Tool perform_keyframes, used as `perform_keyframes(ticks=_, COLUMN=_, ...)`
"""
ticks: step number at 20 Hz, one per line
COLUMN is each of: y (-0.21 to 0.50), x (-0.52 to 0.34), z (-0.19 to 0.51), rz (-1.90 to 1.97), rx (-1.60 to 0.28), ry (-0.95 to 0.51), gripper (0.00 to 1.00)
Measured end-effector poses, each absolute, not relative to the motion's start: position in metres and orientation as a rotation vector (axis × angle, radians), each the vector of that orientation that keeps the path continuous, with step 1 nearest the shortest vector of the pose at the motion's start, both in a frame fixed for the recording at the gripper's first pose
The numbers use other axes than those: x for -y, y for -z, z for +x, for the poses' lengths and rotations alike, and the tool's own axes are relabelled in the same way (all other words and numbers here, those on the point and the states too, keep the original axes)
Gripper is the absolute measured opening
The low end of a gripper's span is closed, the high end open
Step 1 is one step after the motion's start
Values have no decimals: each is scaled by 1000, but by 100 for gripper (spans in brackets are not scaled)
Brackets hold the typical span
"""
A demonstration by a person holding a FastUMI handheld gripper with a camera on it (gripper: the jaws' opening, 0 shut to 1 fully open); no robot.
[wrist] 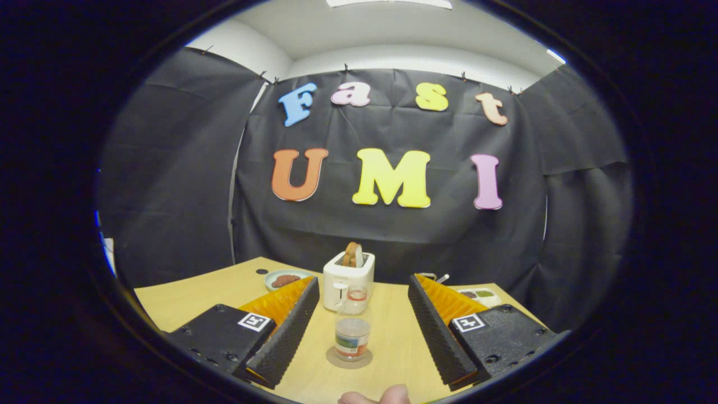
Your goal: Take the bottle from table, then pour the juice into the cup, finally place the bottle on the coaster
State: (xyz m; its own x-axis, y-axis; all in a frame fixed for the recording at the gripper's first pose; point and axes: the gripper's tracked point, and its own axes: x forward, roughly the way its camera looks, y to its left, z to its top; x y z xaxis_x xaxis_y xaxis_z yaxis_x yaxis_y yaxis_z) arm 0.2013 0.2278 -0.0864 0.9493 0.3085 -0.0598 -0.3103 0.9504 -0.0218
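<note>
The camera rides on the gripper [359, 325], low over the table [185, 300] and close to it, facing forward (level, toward the back wall) along both spread fingers.

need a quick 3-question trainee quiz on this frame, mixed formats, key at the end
1. True or false: the tool is shut on the bottle.
2. What does the bottle stand on? A) a tray B) the coaster C) a book
3. Fill in: beyond the bottle, past the open fingers, stands a white ____ with a slice in its slot.

Key: 1 false, the fingers are spread wide on either side and do not touch the bottle. 2 B. 3 toaster.
</note>
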Motion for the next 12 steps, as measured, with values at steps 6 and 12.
perform_keyframes(ticks=6, y=21, x=-178, z=127, rz=-43, rx=-28, ry=-219, gripper=100)
perform_keyframes(ticks=12, y=-2, x=-140, z=51, rz=-19, rx=-27, ry=-206, gripper=100)
